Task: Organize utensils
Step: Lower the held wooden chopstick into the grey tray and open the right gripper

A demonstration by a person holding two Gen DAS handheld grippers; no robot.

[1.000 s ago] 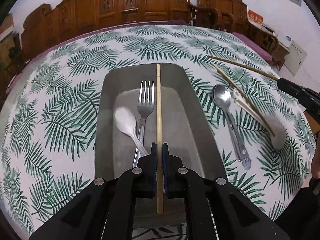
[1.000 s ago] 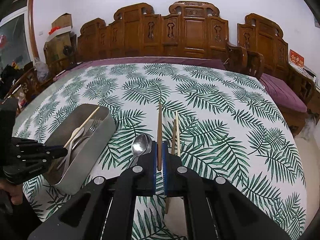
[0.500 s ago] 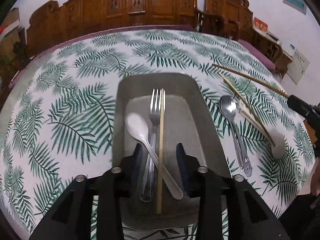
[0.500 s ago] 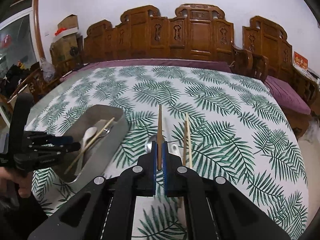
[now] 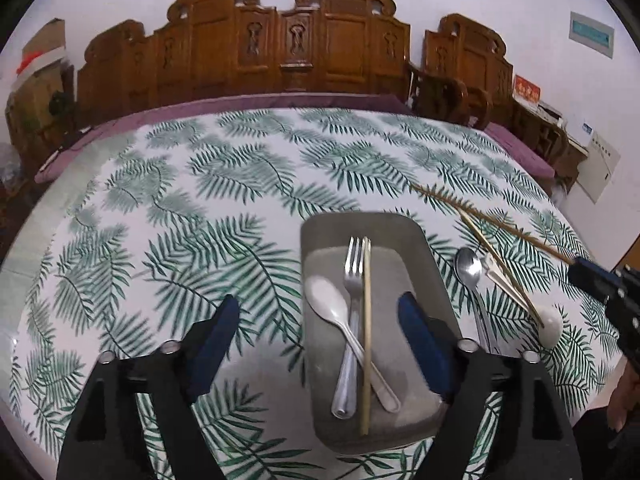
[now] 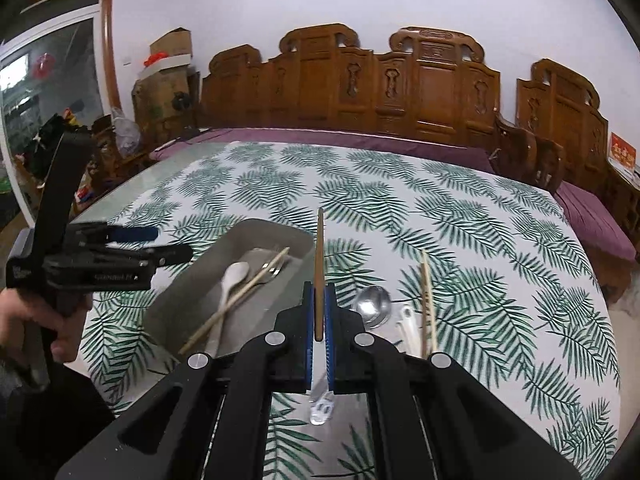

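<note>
Left wrist view: the left gripper (image 5: 318,334) is opening, its fingers (image 5: 214,336) wide and empty; a pale chopstick (image 5: 366,336) lies in the tray (image 5: 424,248) between them.

Right wrist view: the right gripper (image 6: 319,322) fingers are clamped tight on a brown chopstick (image 6: 319,264) above the surface (image 6: 500,240).

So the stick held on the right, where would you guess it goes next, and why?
Probably across into the grey tray. The right gripper is shut on a brown chopstick raised off the table, and the tray already holds a chopstick, a fork and a white spoon. The left gripper has its jaws opening with nothing between them.
</note>
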